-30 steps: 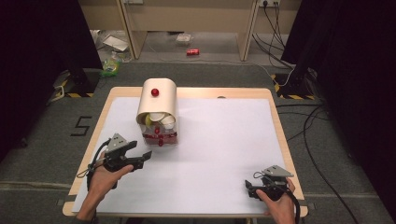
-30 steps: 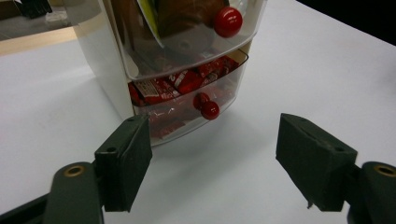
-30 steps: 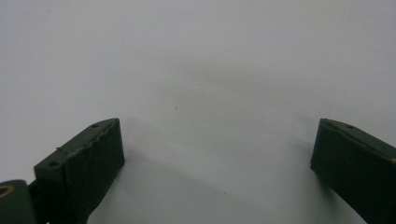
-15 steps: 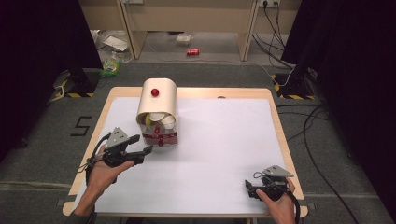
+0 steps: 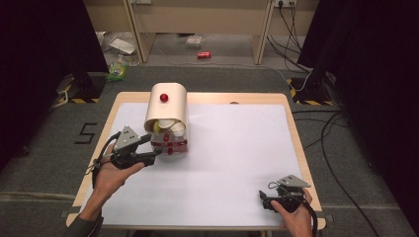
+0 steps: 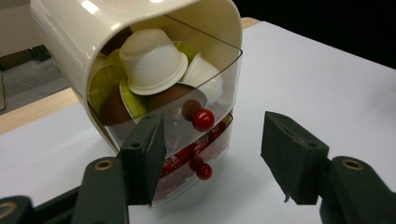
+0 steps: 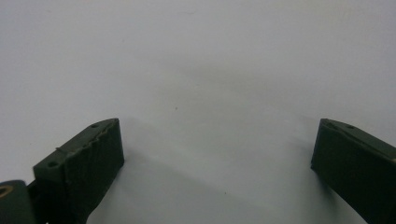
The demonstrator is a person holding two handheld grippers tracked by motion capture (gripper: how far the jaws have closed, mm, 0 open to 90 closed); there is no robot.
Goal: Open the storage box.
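A cream capsule holder stands at the back left of the white table. Its two clear drawers carry red knobs and hold white, green and brown capsules. My left gripper hovers just in front of the drawers, pointing at them. In the left gripper view the left gripper is open; its jaws have just been closing, with the knobs framed between them but untouched. My right gripper rests at the front right corner, and in its own view the right gripper is open over bare table.
A red can lies on the floor beyond the table. Litter sits at the back left, and cables run along the floor on the right. The table's wooden edge borders the white sheet.
My left gripper has risen and moved closer to the drawers, and its jaws have narrowed. The right gripper has stayed where it was.
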